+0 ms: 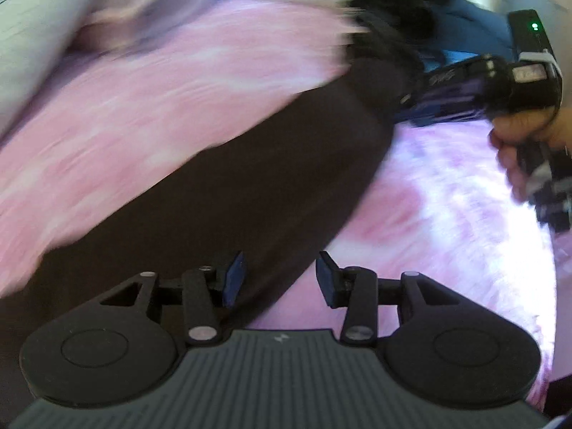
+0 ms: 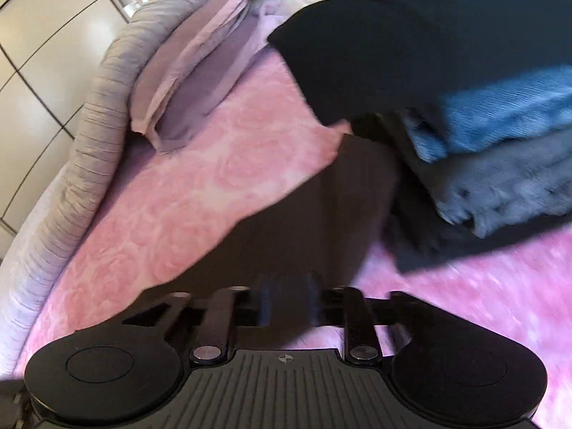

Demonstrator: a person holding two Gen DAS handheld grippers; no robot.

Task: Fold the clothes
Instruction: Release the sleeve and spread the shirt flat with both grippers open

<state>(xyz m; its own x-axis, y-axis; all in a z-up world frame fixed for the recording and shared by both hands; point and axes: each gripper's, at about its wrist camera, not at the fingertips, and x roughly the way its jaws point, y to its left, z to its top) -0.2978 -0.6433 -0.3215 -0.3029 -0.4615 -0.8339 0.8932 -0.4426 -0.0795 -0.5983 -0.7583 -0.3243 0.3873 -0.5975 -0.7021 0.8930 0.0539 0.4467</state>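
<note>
A long dark brown garment (image 1: 221,193) lies in a diagonal band across the pink floral bedspread (image 1: 150,114). My left gripper (image 1: 280,279) is open just over its near end, blue pads apart, holding nothing. My right gripper (image 1: 407,100) shows in the left wrist view at the garment's far end, blurred by motion. In the right wrist view the same garment (image 2: 304,221) runs under my right gripper (image 2: 287,298), whose fingers stand apart around the cloth; the blur hides whether they pinch it.
A stack of folded clothes, blue (image 2: 500,107) over grey (image 2: 507,186) with black (image 2: 411,46) on top, sits at the right. A lilac pillow (image 2: 200,71) and the padded bed edge (image 2: 71,150) lie at the left. Bare bedspread (image 2: 482,304) lies to the right.
</note>
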